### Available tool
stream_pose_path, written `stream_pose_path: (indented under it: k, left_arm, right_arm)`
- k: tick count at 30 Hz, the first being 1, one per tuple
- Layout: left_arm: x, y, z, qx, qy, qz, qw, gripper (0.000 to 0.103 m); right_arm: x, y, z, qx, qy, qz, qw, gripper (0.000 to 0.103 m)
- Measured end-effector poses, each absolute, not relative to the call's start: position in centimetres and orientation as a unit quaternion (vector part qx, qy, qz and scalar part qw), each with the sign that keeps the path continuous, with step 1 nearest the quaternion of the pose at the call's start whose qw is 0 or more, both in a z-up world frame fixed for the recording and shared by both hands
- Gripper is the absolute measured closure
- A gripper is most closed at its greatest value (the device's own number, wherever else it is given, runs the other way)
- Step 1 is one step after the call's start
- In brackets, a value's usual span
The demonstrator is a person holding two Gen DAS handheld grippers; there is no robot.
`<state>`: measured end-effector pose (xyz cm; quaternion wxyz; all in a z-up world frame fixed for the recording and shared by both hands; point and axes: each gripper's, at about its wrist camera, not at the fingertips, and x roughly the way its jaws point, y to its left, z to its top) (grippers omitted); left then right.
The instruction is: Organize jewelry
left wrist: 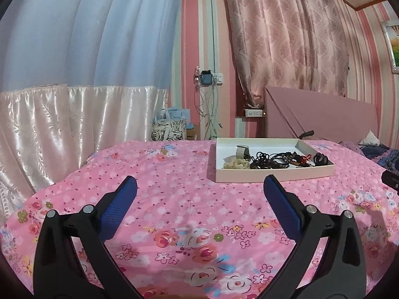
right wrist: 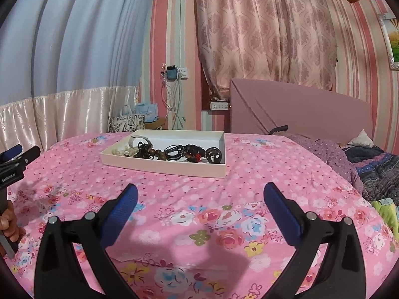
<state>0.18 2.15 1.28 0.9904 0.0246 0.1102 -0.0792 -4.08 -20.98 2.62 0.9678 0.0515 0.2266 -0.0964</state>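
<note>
A: Where does the jewelry sit?

B: It lies in a shallow white tray [left wrist: 271, 174] on the pink floral bedspread [left wrist: 174, 186], ahead of both tools. From the right wrist view the same tray [right wrist: 162, 167] sits ahead and a little to the left, its contents strung along the near side.

A: What does the tray hold?

B: A pale, lumpy bracelet or scrunchie [left wrist: 235, 163] lies at the left end, with a light band [left wrist: 243, 150] behind it. Black cords or hair ties [left wrist: 261, 158] tangle in the middle, a dark piece with red bits [left wrist: 303, 160] comes next, and a dark rounded item [left wrist: 320, 159] ends the row at the right. Finer detail is too small to tell.

A: And the tools?

B: The left gripper [left wrist: 199, 186] hangs over the bedspread with its blue-padded jaws spread wide and nothing between them. The right gripper [right wrist: 200, 194] is the same, jaws wide apart, holding nothing. Neither touches the tray.

A: Anything else in the frame?

B: A pink headboard [right wrist: 311, 109] stands behind the tray, a patterned curtain [right wrist: 261, 30] hangs above it, and dark bedding [right wrist: 374, 167] is bunched at the right.
</note>
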Motion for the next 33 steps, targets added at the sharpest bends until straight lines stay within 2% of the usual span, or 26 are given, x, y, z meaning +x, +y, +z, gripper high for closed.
stream_pose_path:
  k: [33]
  left_arm:
    - [0.43,2.48,1.29,0.019,0.116,-0.090,0.989,0.003]
  right_arm:
    - [-4.54,-21.90,2.97,0.061,0.221,-0.125,0.965,0.002]
